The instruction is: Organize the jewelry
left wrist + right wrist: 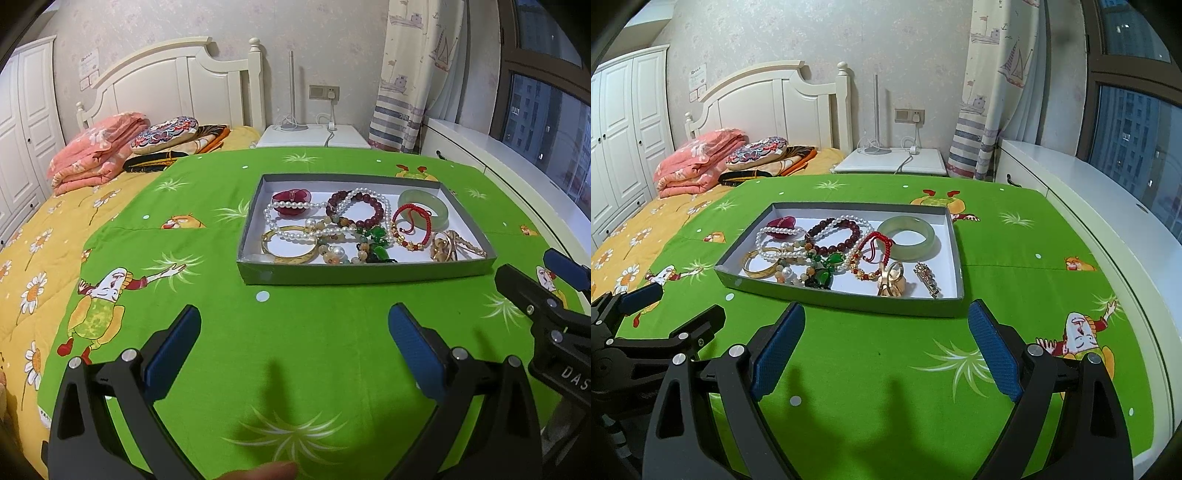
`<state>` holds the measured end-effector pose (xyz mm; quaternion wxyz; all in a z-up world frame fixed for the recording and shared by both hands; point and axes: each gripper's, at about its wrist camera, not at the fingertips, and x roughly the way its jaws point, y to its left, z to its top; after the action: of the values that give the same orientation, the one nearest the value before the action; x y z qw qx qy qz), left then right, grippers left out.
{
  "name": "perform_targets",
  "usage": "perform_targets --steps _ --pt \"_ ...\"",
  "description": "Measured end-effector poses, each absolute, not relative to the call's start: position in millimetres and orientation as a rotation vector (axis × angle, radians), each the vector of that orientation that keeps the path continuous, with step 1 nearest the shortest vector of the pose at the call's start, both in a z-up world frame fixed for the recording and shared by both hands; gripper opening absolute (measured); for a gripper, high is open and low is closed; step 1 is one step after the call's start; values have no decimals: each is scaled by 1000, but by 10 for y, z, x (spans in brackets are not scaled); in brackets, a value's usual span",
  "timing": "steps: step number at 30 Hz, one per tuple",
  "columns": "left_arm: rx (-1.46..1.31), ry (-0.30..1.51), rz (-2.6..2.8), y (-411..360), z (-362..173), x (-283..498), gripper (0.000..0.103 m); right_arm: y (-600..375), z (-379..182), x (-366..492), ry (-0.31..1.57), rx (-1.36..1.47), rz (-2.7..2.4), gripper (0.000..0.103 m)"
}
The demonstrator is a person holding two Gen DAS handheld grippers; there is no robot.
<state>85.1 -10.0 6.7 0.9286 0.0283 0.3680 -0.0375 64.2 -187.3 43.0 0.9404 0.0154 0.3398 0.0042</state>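
On the green cloth, a grey tray holds tangled jewelry; both grippers gape wide, empty.

So the jewelry's all piled in a shallow grey tray with a white floor: pearl necklace tangled over dark red beads, jade bangle lying flat at 2 o'clock, gold bangle at 8.

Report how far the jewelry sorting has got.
Done: nothing visibly sorted; the pearl necklace, dark red bead bracelet and gold bangle lie tangled in the tray.
In hand: nothing; left gripper and right gripper are open, short of the tray.
Left: everything, including the jade bangle.
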Motion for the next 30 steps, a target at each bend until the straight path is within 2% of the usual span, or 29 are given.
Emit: perform_targets --steps 18,22,27,30 --pt "63 747 -56 -107 75 844 98 -1870 424 641 695 31 10 84" --pt "79 695 -6 -94 67 825 99 -1854 385 627 706 29 15 84" --pt "143 971 -48 -114 -284 1190 99 -1866 181 701 762 23 17 84" --pt "114 1008 -9 -43 -439 1309 98 -1851 22 777 817 4 -2 84"
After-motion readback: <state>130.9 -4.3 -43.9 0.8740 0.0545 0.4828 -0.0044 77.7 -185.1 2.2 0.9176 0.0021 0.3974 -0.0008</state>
